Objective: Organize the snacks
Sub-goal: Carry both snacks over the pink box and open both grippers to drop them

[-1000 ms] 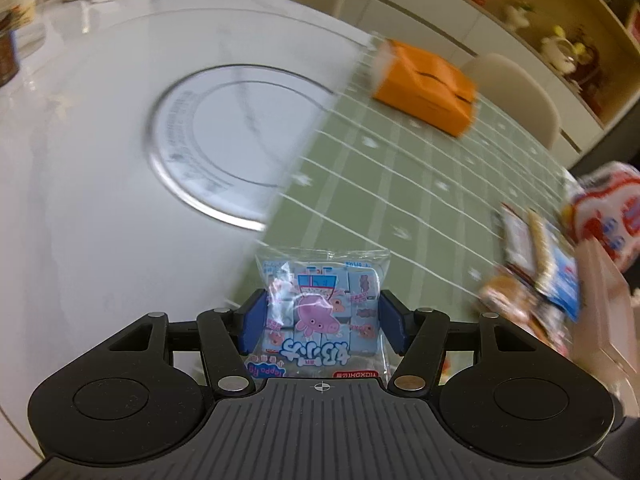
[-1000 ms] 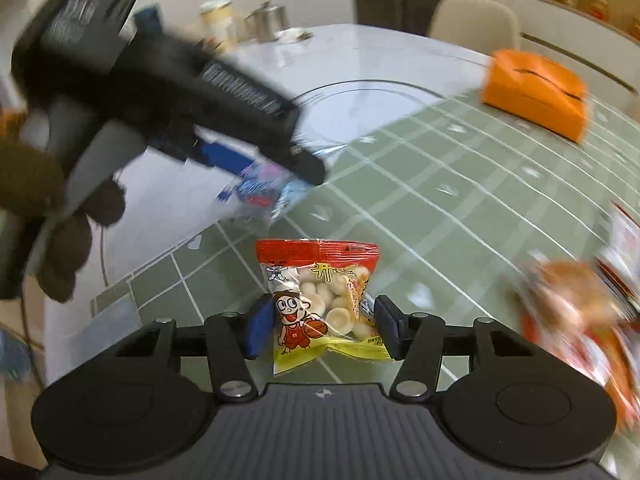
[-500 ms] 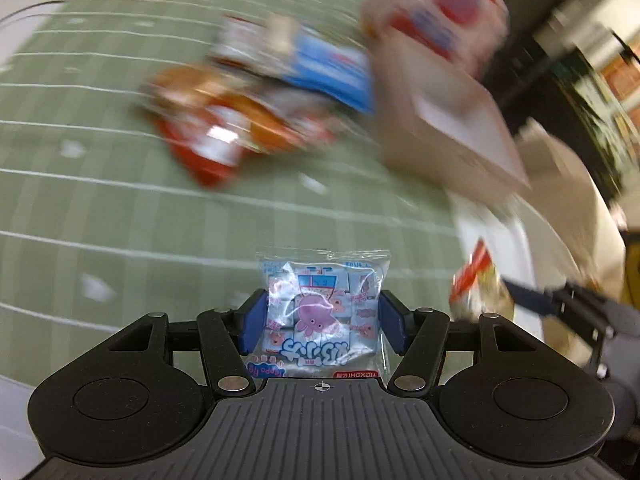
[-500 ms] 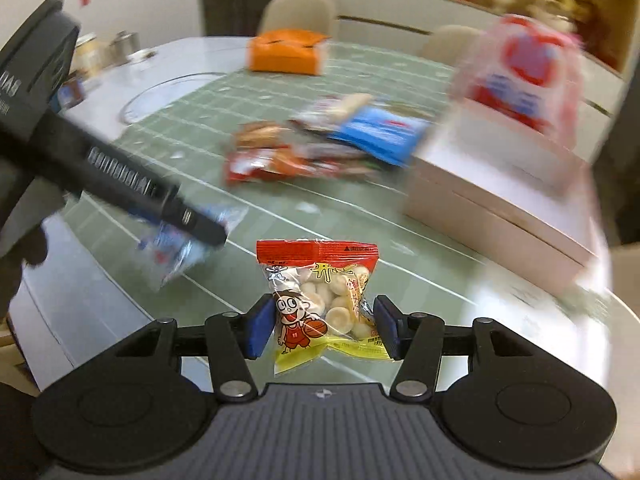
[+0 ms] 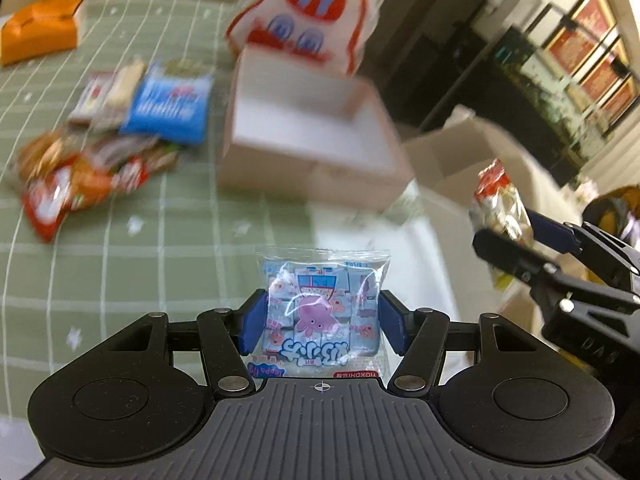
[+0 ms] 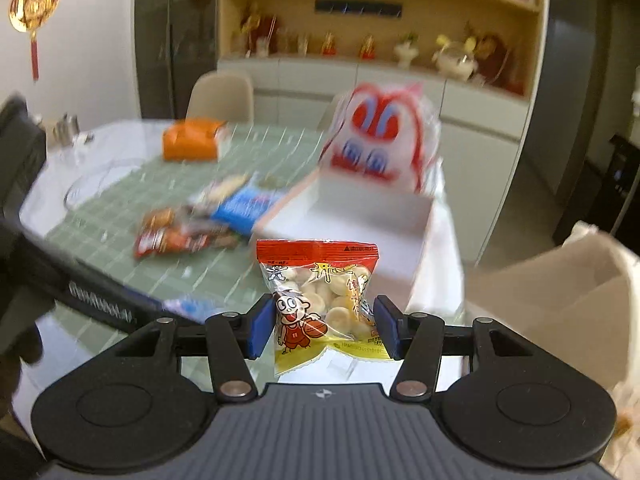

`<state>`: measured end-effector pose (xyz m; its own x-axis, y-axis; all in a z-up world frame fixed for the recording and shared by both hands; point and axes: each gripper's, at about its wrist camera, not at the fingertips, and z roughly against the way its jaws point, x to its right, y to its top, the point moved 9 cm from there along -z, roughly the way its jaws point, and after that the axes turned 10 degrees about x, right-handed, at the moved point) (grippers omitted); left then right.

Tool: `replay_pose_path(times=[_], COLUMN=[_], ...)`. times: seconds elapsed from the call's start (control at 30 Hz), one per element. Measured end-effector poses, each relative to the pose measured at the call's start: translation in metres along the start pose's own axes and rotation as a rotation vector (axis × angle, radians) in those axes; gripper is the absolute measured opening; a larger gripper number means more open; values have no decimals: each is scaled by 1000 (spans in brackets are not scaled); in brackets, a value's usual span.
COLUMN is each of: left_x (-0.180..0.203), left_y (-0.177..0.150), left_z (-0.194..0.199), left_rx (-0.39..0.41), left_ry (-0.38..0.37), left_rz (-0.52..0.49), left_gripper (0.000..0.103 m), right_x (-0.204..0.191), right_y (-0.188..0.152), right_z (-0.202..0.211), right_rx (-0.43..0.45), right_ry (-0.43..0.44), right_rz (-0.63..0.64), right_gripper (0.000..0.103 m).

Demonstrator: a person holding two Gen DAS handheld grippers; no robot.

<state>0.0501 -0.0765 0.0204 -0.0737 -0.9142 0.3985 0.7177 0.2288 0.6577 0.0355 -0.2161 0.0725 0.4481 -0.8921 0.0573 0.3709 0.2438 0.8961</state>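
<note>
My left gripper (image 5: 323, 322) is shut on a pale blue snack packet with a pink pig (image 5: 322, 312), held above the green checked cloth (image 5: 132, 264) near the table's edge. My right gripper (image 6: 325, 326) is shut on a clear packet of round biscuits with a red top (image 6: 320, 296). In the left wrist view the right gripper (image 5: 520, 240) shows at the right with the biscuit packet (image 5: 500, 204). An open shallow white box (image 5: 304, 132) lies ahead of both, also in the right wrist view as the box (image 6: 360, 216).
A heap of snack packets (image 5: 108, 136) lies left of the box. A large white and red cartoon bag (image 5: 308, 16) stands behind it. An orange box (image 5: 40, 32) sits far left. Open cardboard cartons (image 5: 476, 156) stand beyond the table edge, right; a chair (image 6: 220, 96) behind.
Both grippers have swung right across the table with their packets still gripped, from the marble top and glass turntable to the white box and the table's right edge.
</note>
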Motion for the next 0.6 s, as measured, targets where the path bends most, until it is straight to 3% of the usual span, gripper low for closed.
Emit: replay_pose_path(times=[0.17, 0.3, 0.4, 0.5, 0.6], left_x=[18, 25, 22, 13, 0], left_y=[77, 124, 138, 136, 134], left_z=[-5, -57, -105, -156, -170], left_rx=[171, 191, 186, 122, 134], left_ry=[-24, -68, -80, 1, 2], left_rz=[-54, -17, 10, -62, -55], left_gripper=[65, 65, 66, 66, 63], right_x=[33, 63, 76, 85, 91], right_y=[66, 104, 109, 100, 87], right_z=[-6, -32, -60, -80, -101], right_rx=[133, 175, 148, 108, 60], right_ry=[-44, -78, -124, -153, -179], right_rz=[-7, -80, -97, -106, -139], right_gripper=[54, 54, 54, 54, 54])
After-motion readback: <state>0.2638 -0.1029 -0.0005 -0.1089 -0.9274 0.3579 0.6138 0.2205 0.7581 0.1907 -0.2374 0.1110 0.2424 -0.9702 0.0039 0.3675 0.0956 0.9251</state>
